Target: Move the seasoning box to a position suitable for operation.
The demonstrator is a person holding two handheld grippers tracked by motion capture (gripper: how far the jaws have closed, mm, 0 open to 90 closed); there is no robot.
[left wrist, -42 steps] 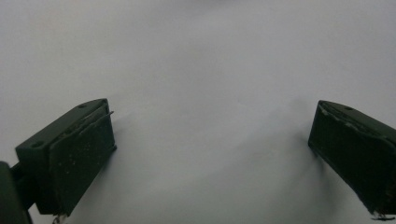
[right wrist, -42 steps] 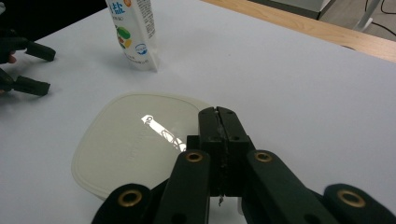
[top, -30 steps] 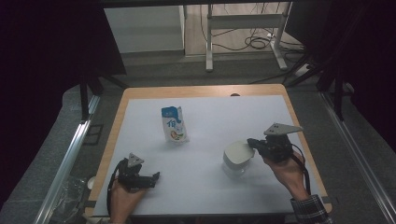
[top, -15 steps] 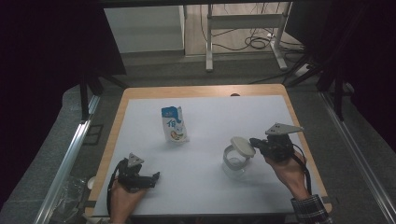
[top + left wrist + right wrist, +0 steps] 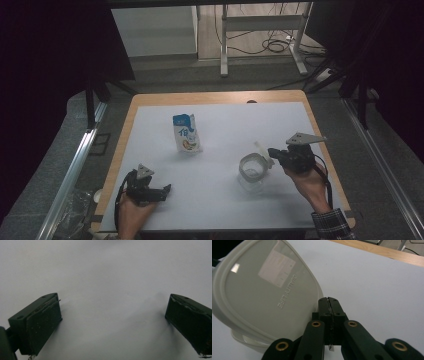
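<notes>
A white plastic container [image 5: 251, 172] stands on the white sheet, right of the middle. Its lid [image 5: 263, 150] is tipped up on edge over the container's right rim. My right gripper [image 5: 271, 152] is shut on the lid's edge. In the right gripper view the lid [image 5: 264, 287] stands tilted to the left of the shut jaws of the right gripper [image 5: 329, 303], with the container's rim [image 5: 244, 340] below it. My left gripper [image 5: 165, 190] rests near the front left of the sheet. In its own view the left gripper [image 5: 112, 322] is open, with bare sheet between the jaws.
A blue and white milk carton [image 5: 187, 132] stands upright left of the middle, well apart from both grippers. The white sheet [image 5: 230, 125] covers most of the wooden table [image 5: 150, 100]. Metal rails run along both sides of the table.
The lid lay flat on the container one second ago; it is now swung up on edge at the right side, held by the right gripper. The left gripper has not moved.
</notes>
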